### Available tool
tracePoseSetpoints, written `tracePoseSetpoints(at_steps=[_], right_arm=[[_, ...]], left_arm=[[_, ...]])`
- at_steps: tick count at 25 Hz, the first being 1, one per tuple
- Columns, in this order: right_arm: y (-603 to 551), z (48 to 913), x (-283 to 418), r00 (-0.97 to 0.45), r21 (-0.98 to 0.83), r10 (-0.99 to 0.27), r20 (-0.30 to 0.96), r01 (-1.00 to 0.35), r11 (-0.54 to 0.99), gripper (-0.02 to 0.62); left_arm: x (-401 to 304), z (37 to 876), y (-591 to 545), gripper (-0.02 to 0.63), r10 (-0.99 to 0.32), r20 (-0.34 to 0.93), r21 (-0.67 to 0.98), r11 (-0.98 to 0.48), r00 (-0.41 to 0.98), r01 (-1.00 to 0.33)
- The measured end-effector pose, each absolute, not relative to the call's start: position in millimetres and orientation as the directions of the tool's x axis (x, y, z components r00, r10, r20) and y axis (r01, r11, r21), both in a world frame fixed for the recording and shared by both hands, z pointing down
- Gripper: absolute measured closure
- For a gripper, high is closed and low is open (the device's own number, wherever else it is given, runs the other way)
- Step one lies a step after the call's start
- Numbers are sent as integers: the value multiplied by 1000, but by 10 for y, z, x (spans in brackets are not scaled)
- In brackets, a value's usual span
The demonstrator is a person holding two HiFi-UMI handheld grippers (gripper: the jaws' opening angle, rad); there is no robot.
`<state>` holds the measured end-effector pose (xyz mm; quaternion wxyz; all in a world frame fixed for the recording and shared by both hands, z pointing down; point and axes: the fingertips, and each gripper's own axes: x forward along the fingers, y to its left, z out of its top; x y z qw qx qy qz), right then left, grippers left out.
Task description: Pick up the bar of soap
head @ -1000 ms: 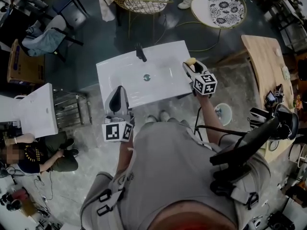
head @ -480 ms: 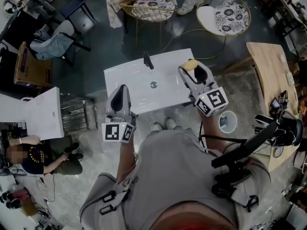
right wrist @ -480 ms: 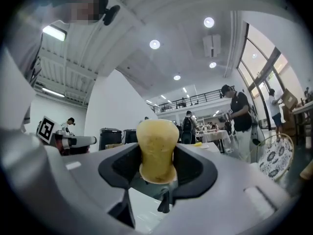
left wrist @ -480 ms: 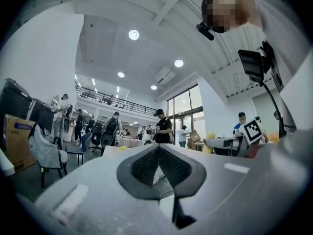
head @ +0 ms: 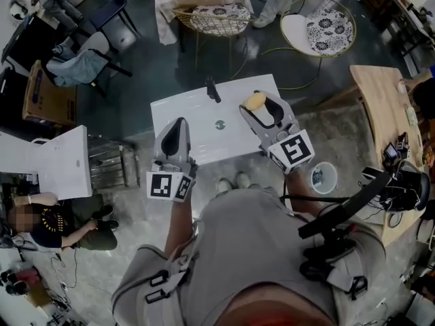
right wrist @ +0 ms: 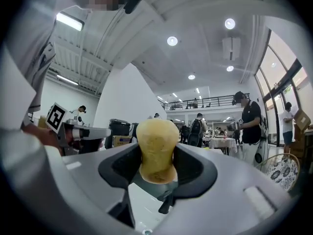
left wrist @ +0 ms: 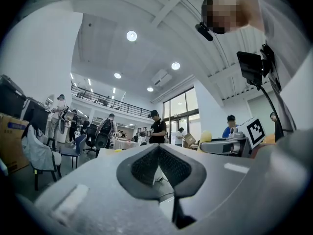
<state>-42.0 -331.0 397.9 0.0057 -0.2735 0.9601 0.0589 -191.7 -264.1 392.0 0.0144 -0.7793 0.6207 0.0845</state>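
Note:
The yellow bar of soap (head: 255, 101) (right wrist: 157, 151) stands upright between the pads of my right gripper (head: 257, 106) (right wrist: 157, 166), which is shut on it. It hangs above the right part of the white sink basin (head: 194, 138). The basin has a black faucet (head: 213, 89) at its back edge and a drain (head: 219, 124) in the middle. My left gripper (head: 178, 129) (left wrist: 158, 148) hovers over the basin's front left. Its jaws meet at the tips with nothing between them.
Two wire chairs with patterned cushions (head: 213, 12) (head: 329, 27) stand behind the basin. A wooden table (head: 380, 104) is at the right. A second white basin (head: 54, 161) and a seated person (head: 51, 219) are at the left. A small bucket (head: 319, 177) sits on the floor.
My right gripper has carried the soap from beside the basin's right edge leftward to above the basin. The left gripper has kept its place over the front left.

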Motion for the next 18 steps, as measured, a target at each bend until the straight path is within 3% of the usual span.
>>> tracePoseSetpoints(at_steps=[18], right_arm=[[-3229, 3825, -649, -879, 143, -476, -42, -476, 868, 388]], left_arm=[[-1993, 3828, -2600, 614, -962, -182, 111, -227, 204, -968]])
